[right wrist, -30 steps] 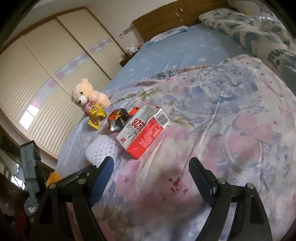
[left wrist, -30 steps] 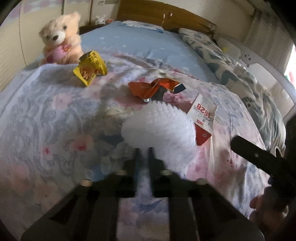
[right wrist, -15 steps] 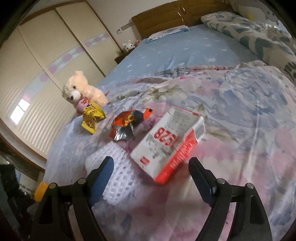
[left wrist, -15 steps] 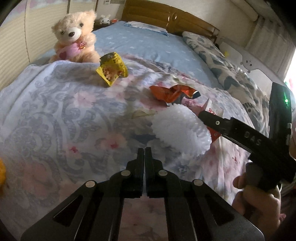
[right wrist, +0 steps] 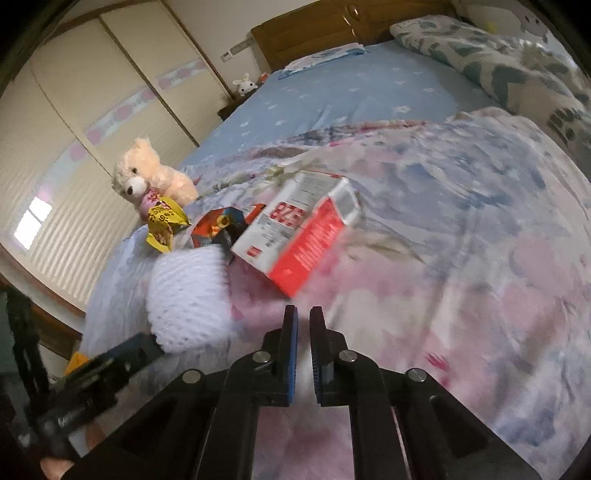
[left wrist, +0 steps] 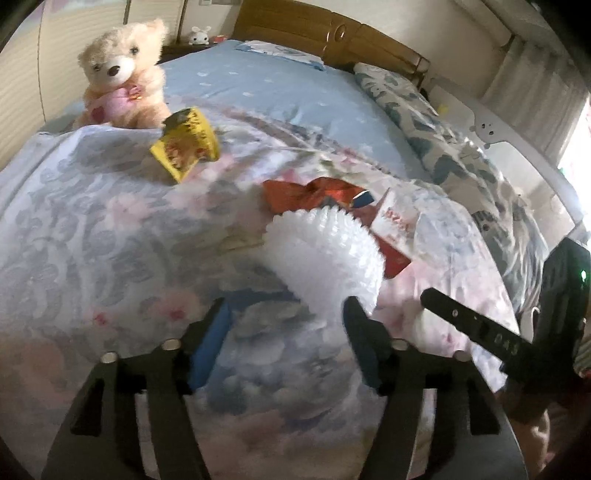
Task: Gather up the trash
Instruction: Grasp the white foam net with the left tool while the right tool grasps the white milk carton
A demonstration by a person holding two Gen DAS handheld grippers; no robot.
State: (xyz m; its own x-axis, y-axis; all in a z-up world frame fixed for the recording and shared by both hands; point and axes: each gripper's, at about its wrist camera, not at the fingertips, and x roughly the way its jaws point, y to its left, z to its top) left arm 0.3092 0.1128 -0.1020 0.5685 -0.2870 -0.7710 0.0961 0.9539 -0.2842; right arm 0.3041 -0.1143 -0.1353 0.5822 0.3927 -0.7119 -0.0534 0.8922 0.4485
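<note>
A white foam fruit net lies on the floral quilt just ahead of my left gripper, which is open and empty; its right finger touches the net's near edge. The net also shows in the right wrist view. Behind it lie a red and white carton, a crumpled orange wrapper and a yellow snack bag. My right gripper is shut and empty, just short of the carton.
A cream teddy bear sits at the quilt's far left edge. A patterned duvet is bunched along the right side. A wooden headboard and a wardrobe stand behind the bed.
My left gripper has opened from shut and moved up to the foam net. My right gripper has closed from wide open, with nothing between its fingers.
</note>
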